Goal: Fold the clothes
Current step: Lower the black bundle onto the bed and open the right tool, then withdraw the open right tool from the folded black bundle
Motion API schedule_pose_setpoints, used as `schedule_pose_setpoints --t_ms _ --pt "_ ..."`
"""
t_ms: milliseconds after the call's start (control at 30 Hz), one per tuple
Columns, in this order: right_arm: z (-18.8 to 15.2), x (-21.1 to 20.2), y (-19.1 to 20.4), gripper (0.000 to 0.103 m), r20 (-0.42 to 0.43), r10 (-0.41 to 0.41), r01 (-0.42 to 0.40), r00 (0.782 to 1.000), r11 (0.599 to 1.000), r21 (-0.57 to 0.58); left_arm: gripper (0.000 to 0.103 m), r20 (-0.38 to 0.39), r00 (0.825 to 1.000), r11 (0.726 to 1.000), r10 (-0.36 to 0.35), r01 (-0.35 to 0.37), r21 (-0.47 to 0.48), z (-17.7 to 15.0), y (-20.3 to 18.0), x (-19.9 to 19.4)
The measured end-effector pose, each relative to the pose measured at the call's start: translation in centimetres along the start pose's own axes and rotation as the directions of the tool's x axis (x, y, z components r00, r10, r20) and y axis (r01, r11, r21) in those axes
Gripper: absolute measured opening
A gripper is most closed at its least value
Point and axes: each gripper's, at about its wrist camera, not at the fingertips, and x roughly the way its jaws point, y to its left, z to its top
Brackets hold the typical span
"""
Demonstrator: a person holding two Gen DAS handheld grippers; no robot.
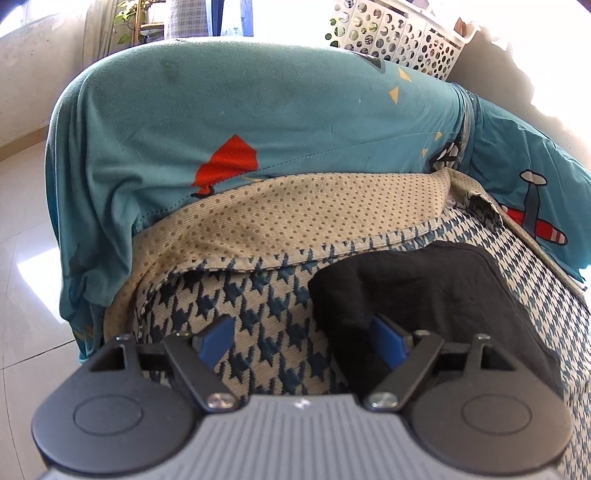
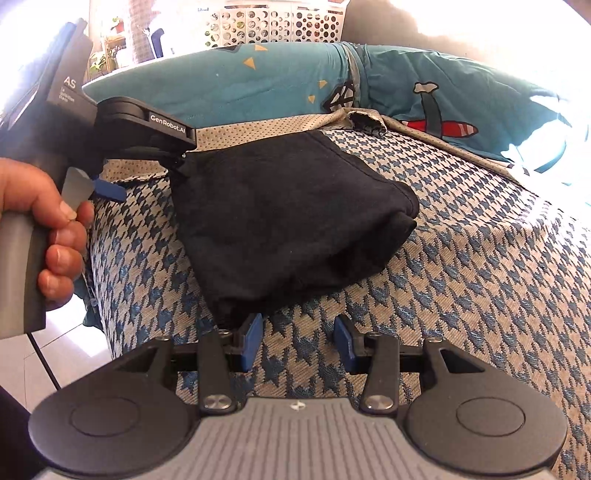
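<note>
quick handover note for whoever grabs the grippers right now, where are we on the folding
Left gripper: open, nothing held, its right finger over the edge of the black garment.
Right gripper: open, empty, just off the garment's near corner.
The black garment lies in a folded bundle on the houndstooth cover, in front of the teal cushion.
Done: it looks folded, one corner puffy.
Left: probably flatten it, then the next piece; the white basket stands behind.

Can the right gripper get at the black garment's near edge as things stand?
Probably yes. The right gripper is open with nothing between its pads, and the black garment lies just ahead on the houndstooth cover. Nothing sits between them; the left gripper is at its far-left side.
</note>
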Motion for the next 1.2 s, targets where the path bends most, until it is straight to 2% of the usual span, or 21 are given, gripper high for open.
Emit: schedule_pose_setpoints --t_ms 233,367,433,533,600,800,1000,1200 --pt "0.4 -1.5 -0.4 0.046 -0.049 0.0 0.009 0.999 0.984 0.176 0.086 0.001 1.0 0.992 -0.023 0.022 0.124 -0.3 -0.8 -1.1" --pt "1.4 -1.5 -0.6 0.046 -0.01 -0.009 0.012 1.0 0.963 0.268 0.086 -0.01 1.0 0.985 -0.028 0.029 0.17 -0.5 -1.2 -0.4" --pt "1.9 -1.2 -0.6 0.046 -0.004 -0.016 0.016 1.0 0.955 0.297 0.086 -0.044 0.999 0.984 -0.007 0.015 0.175 -0.7 -1.0 0.4" --pt "2.3 -0.1 -0.3 0.047 -0.028 -0.004 0.013 1.0 0.949 0.315 0.09 -0.064 0.998 0.984 0.014 -0.002 0.177 -1.0 -0.6 1.1" --pt "2.2 0.4 0.1 0.047 -0.04 -0.005 0.018 0.999 0.95 0.311 0.097 -0.058 0.998 0.978 0.039 -0.026 0.206 -1.2 -0.6 1.4" --pt "1.2 0.2 2.0 0.049 -0.035 -0.072 0.078 0.997 0.967 0.241 0.098 -0.068 0.997 0.967 0.042 -0.023 0.255 -1.4 -0.6 1.2" --pt "1.1 -0.9 2.0 0.05 -0.083 -0.074 0.096 0.994 0.946 0.311 0.098 -0.051 0.998 0.924 0.028 -0.007 0.381 -1.6 -1.3 -0.1" --pt "0.9 -2.2 1.8 0.056 -0.13 -0.06 0.109 0.99 0.902 0.417 0.098 -0.047 0.998 0.893 -0.045 0.061 0.446 -2.0 -1.3 -1.9"
